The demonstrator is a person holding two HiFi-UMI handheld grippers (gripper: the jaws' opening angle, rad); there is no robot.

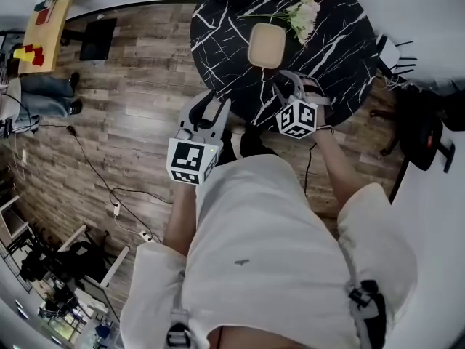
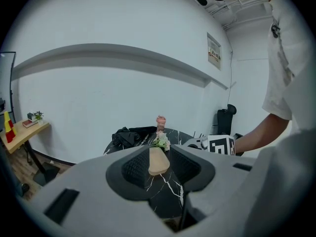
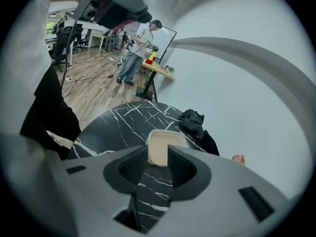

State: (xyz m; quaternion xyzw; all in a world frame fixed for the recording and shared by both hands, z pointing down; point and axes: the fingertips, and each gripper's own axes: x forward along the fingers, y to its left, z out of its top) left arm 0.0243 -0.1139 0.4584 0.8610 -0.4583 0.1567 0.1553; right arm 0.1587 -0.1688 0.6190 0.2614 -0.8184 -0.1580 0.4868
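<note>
Here the beige tray (image 1: 267, 46), perhaps a lid, lies straight ahead of the nearer right claw (image 1: 290, 84). It and the left claw (image 1: 209, 112) gape empty.

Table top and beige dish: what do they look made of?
Table top: looks like black marble or a marble-print slab, white veins, slight sheen. Dish: matte beige, smooth, rounded corners, probably plastic or moulded fibre.

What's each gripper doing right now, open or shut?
Left gripper: open, holding nothing.
Right gripper: open, holding nothing; the beige dish lies ahead of its jaws on the table, untouched.
</note>
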